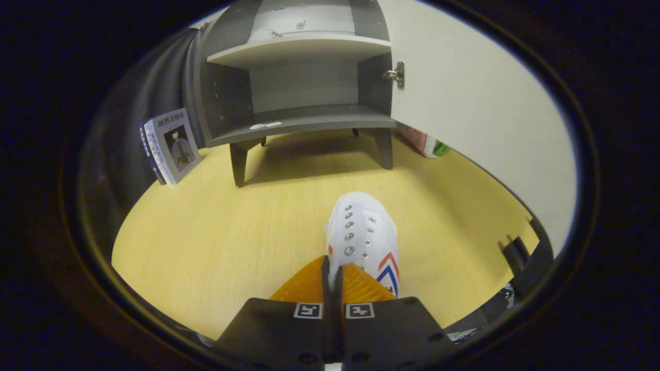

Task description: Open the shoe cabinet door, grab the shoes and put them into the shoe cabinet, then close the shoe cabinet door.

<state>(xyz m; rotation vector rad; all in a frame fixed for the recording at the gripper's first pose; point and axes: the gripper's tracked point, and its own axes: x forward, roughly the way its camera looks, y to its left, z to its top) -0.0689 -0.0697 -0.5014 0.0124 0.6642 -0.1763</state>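
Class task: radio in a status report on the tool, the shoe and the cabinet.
Tool shut on white sneaker, gripping its rim. Shoe cabinet beyond, door open, lower shelf free. Books left of cabinet, off the path.

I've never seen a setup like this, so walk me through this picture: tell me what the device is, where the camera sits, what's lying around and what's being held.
A person carries a hand-held gripper with two fingers. The camera rides on it and looks forward along the fingers, seen at the bottom. The fingers are closed on the edge of a white shoe with metal eyelets and red and blue stripes, which points ahead. Beyond it, on the pale wooden floor, stands a grey shoe cabinet with two shelves; its white door is swung open to the right. A book leans beside the cabinet's left side. Something red and green peeks out under the door.
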